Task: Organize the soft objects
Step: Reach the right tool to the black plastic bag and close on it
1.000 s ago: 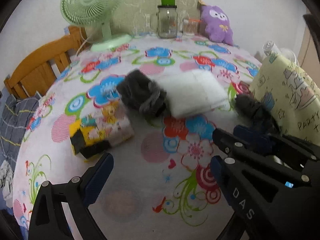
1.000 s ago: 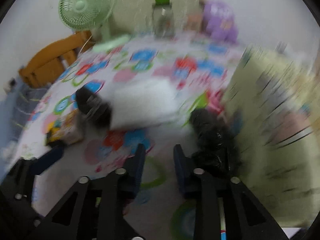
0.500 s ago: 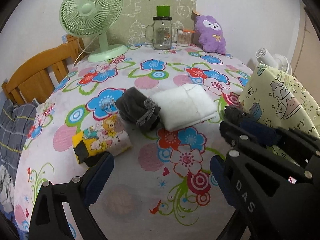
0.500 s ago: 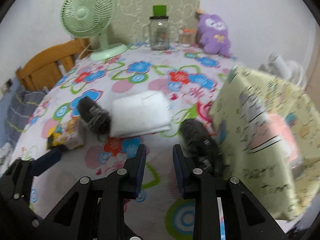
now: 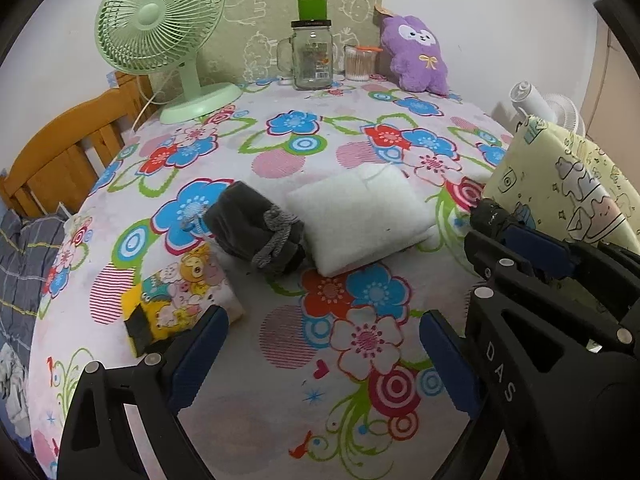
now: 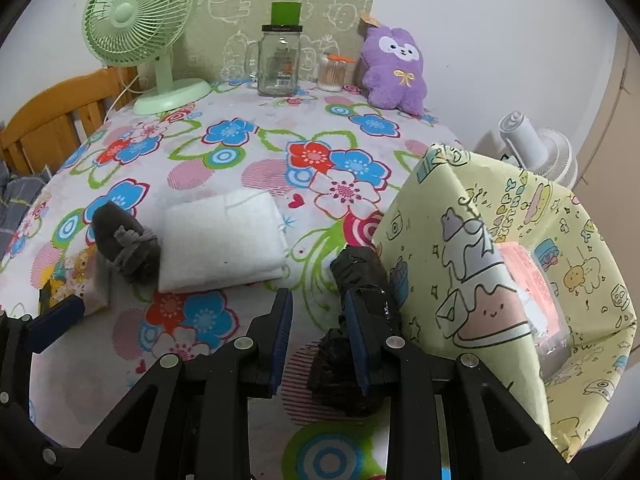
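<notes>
Grippers both sit low over the tablecloth (image 5: 280,420). In its own wrist view the left gripper (image 5: 320,352) stands wide open, blue pads far apart, nothing between them; its left finger (image 5: 188,360) is just beside the cartoon pack (image 5: 180,300). The right gripper (image 6: 318,336) is parted by a narrow gap with nothing in it; the black bundle (image 6: 352,320) lies against the outer side of its right finger (image 6: 356,344), beside and not between the pads, so it has hold of nothing. That bundle rests on the cloth, touching the foot of the yellow bag (image 6: 500,260). In the left view the bundle shows only as a dark end (image 5: 490,216) beyond the right tool.

Mid-table, the grey roll (image 5: 260,232) lies tilted, touching the left edge of the white towel (image 5: 360,216), which lies flat and folded. The cartoon pack sits near the roll, toward the near left.

At the far edge stand the green fan (image 5: 160,36), jar (image 5: 312,56), swab cup (image 5: 358,64) and purple plush (image 5: 416,56). A wooden chair (image 5: 60,152) is at the left
</notes>
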`<state>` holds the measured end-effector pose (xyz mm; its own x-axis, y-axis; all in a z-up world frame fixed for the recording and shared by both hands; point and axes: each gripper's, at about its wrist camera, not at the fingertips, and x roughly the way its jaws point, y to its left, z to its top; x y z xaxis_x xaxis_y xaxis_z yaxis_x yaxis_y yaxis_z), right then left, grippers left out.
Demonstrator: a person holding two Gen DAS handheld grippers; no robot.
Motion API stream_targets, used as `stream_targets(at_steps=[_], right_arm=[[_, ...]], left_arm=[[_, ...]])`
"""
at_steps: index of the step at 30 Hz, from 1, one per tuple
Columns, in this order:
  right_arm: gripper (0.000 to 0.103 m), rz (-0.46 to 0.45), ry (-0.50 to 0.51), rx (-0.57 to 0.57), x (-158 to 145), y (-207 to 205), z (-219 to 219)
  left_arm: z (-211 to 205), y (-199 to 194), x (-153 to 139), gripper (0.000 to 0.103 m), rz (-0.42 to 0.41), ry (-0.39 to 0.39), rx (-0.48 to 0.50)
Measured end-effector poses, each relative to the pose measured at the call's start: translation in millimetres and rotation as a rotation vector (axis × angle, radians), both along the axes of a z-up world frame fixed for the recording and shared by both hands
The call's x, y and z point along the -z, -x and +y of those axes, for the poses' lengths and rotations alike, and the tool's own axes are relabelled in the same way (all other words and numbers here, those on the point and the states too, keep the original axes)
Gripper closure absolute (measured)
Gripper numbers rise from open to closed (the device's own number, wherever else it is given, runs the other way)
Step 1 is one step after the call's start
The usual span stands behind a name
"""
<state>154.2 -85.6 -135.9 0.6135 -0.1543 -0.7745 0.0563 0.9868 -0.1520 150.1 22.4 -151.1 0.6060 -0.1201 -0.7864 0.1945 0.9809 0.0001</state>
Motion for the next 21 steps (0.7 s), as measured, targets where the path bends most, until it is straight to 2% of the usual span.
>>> stream_targets(at_steps=[6,13,21], right_arm=[[0.072,-0.004,0.014,0.041,-5.0,5.0,-8.4],[0.057,-0.013,-0.014,0.055,-10.1,16.0,-12.3],[0.056,-0.037,-0.032,0.085,-18.1,32.3,-16.7]], left_arm=[[-7.8,1.3,-1.6,0.006,0.001,0.018,0.019],[-13.8,10.0,-7.3,0.006,-0.010,0.018,0.044],[-19.3,24.4,-15.8,0.005,-0.038,0.002,0.062]])
